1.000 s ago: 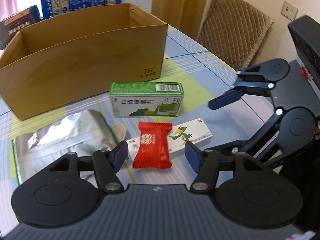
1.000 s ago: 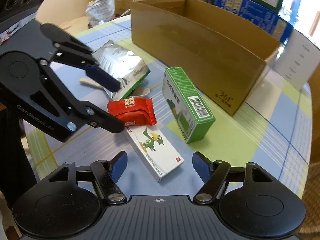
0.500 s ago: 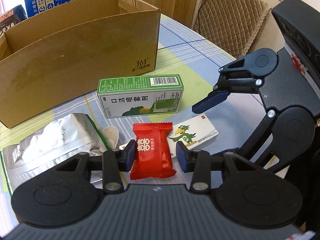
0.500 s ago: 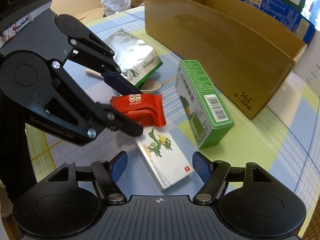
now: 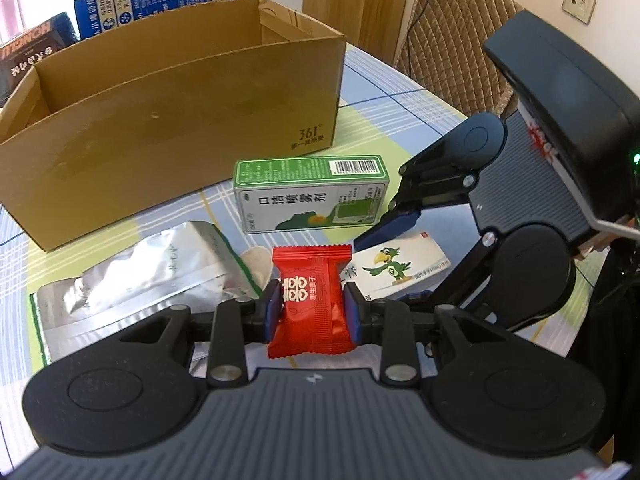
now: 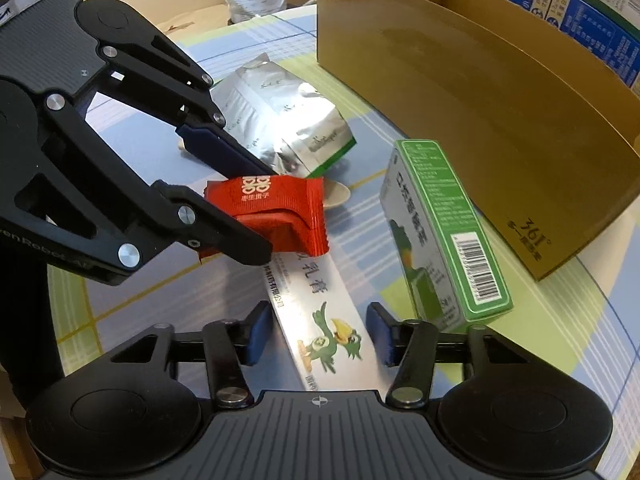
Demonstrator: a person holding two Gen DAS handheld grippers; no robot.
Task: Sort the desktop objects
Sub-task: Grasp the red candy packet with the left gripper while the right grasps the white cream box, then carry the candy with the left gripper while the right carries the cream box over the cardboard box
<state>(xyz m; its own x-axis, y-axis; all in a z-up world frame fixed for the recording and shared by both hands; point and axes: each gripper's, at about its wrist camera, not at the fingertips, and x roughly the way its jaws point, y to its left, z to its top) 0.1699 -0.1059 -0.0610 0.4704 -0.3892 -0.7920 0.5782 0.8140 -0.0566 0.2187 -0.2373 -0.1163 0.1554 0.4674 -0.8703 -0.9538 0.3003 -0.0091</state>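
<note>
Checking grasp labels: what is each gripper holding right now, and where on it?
Left gripper: red candy packet, pinched across its side edges. Right gripper: closing around the parrot box, pads apparently not yet touching.

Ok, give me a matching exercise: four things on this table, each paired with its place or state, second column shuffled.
Things:
1. red candy packet
2. white parrot box
3. green box
4. silver foil pouch

Places:
A. next to the cardboard box, untouched
B. lying flat, left of the red packet in the left wrist view
C. squeezed in the left gripper
D. between the right gripper pads

Pairs: 1-C, 2-D, 3-A, 4-B
</note>
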